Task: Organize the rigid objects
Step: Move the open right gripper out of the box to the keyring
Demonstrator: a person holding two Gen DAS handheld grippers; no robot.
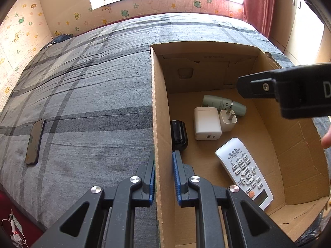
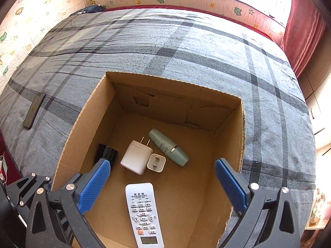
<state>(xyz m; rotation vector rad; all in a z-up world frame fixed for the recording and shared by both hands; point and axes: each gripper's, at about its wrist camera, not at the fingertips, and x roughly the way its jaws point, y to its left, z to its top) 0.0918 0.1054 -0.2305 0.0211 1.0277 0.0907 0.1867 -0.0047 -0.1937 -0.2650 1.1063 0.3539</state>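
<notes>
Looking along the left gripper (image 1: 163,177), its fingers straddle the left wall of the cardboard box (image 1: 158,111), one blue pad outside and one inside, pinching the cardboard or very nearly so. Inside the box lie a white remote (image 1: 244,171), a large white charger (image 1: 206,124), a small white plug (image 1: 227,119), a green bottle (image 1: 223,104) and a black object (image 1: 179,134). Out on the grey plaid bed (image 1: 93,82), a dark phone (image 1: 35,142) lies well to the left of the box, its long axis running near to far.

Seen from the right gripper (image 2: 163,186), the fingers are spread wide and hold nothing, hovering over the open box above the remote. The phone sits far off to the left here too, beyond the box wall. By my judgement it is the one thing not boxed, and the free right gripper would have to cross over the box to reach it, closing across its narrow width.
</notes>
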